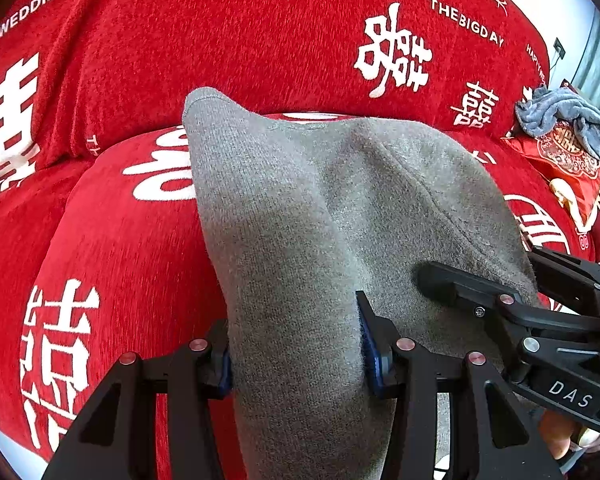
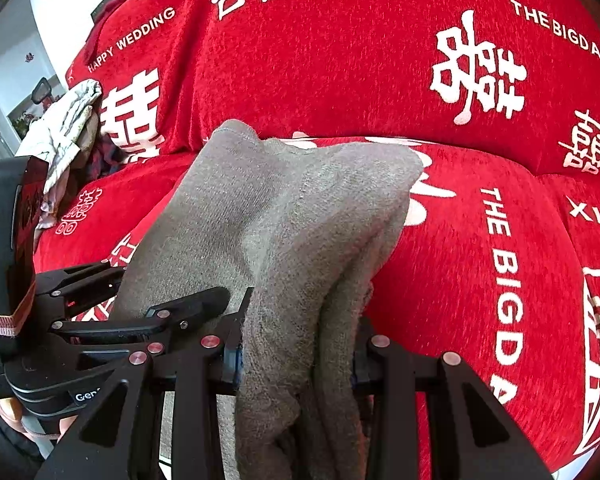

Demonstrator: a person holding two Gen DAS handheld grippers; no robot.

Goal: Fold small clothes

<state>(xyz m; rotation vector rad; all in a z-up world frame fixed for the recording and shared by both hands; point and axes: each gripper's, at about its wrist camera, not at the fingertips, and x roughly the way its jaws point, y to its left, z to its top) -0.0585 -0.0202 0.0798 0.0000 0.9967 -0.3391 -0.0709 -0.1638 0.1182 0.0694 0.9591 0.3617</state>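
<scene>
- Left wrist view: the left gripper [image 1: 296,356] is clamped on a grey, fuzzy knitted cloth garment [image 1: 300,208], its blue-padded fingers [image 1: 370,360] pressing the fabric from both sides.
- The garment rises from the jaws and spreads away over the red plush sofa cover with white lettering [image 1: 260,40]; its far left corner [image 1: 200,98] stands up as a hemmed point against the backrest, and its far edge runs along the crease between seat and backrest.
- The right gripper [image 1: 488,276] enters from the right, one black finger lying on top of the garment's right edge and the other behind it (so the cloth sits between them).
- Bare red seat lies to the left of the garment; to the far right sit a crumpled blue-grey cloth [image 1: 564,116] and a red printed cushion [image 1: 568,168], well apart from the garment.
- Right wrist view: the right gripper [image 2: 298,352] is closed on a bunched fold of the same garment [image 2: 280,208], several layers hanging between its fingers.
- The left gripper [image 2: 172,296] shows at the left, one finger on the cloth's left edge.
- The garment's far edge [image 2: 320,144] lies at the seat-back crease; wide red seat is free to the right.
- A pale crumpled patterned cloth [image 2: 64,128] lies at the far left, apart from the garment.
</scene>
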